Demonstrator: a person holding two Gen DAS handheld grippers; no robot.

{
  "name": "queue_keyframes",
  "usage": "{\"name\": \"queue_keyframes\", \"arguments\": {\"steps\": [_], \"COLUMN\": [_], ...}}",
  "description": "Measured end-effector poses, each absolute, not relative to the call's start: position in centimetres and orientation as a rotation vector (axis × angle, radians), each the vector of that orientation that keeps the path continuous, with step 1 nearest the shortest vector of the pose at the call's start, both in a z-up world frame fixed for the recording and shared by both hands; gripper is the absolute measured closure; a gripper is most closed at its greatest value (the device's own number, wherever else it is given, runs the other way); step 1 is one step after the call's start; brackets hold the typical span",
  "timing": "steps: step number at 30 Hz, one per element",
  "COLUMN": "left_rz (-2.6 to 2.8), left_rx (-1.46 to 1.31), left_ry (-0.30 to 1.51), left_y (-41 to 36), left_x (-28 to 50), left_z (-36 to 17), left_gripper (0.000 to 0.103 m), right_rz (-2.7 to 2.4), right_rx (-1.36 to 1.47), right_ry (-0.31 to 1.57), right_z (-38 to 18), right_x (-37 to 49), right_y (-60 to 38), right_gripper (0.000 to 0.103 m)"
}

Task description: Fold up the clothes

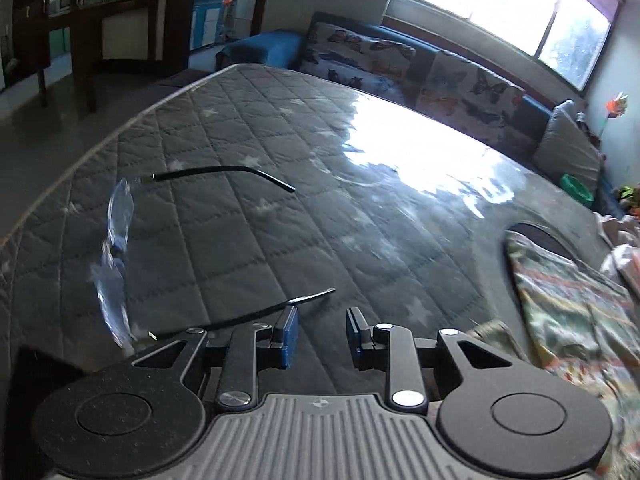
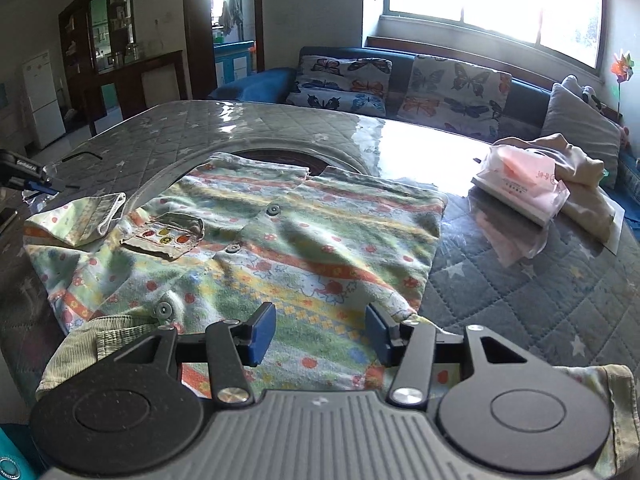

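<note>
Blue-padded jaws of the right gripper (image 2: pixel 318 332) are being held moderately apart just above the near hem of the patterned shirt (image 2: pixel 256 240), and nothing is being gripped between them; no earlier view is given to compare. Directly ahead of this gripper the shirt is being seen lying flat and button-side up on the quilted mattress (image 2: pixel 520 280), its long axis running straight away from the gripper toward the collar, with one sleeve (image 2: pixel 80 216) folded in at the left. The right hand is judged to be the nearer one, so the next fold is likely being set up from the hem or the right edge. The left gripper (image 1: pixel 322 334) is being held narrowly parted and empty over bare mattress (image 1: pixel 240 220), with the shirt's edge (image 1: pixel 568 312) lying off to its right and a pair of glasses (image 1: pixel 120 240) just to its left. Beyond the shirt, a pink packet (image 2: pixel 520 184) bearing small print too blurred to be read is being seen resting against pale cloth (image 2: pixel 584 184).
</note>
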State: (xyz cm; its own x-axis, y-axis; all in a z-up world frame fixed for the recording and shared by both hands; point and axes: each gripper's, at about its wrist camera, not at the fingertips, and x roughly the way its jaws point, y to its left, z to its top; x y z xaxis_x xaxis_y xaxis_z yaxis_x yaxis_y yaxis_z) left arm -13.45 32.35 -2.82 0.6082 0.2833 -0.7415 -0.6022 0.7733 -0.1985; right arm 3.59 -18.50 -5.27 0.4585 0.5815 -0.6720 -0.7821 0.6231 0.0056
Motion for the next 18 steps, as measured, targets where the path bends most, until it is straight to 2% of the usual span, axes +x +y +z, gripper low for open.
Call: {"name": "queue_keyframes", "arguments": {"steps": [2,5,12,18], "left_rz": [0.535,0.538,0.591,0.454], "left_rx": [-0.459,-0.426,-0.431,-0.383], "left_ry": [0.744,0.734,0.752,0.739], "left_y": [32.8,33.4,34.9,31.1], "left_x": [-13.2,-12.6,-11.5,-12.1], "left_z": [-2.5,-1.9,-2.1,-0.9], "left_gripper": [0.074,0.067,0.067,0.067], "right_rz": [0.853,0.851,0.852,0.846], "right_rx": [-0.324,-0.323,-0.319,-0.322], "right_ry": [0.689,0.689,0.683,0.684], "right_z": [-5.3,-5.3,-5.2,-5.3], "right_x": [3.5,3.5,3.2,3.3], "right_y": [-18.6,-18.6,-18.5,-18.7], "right_gripper": [0.052,0.052,0.051,0.05]}}
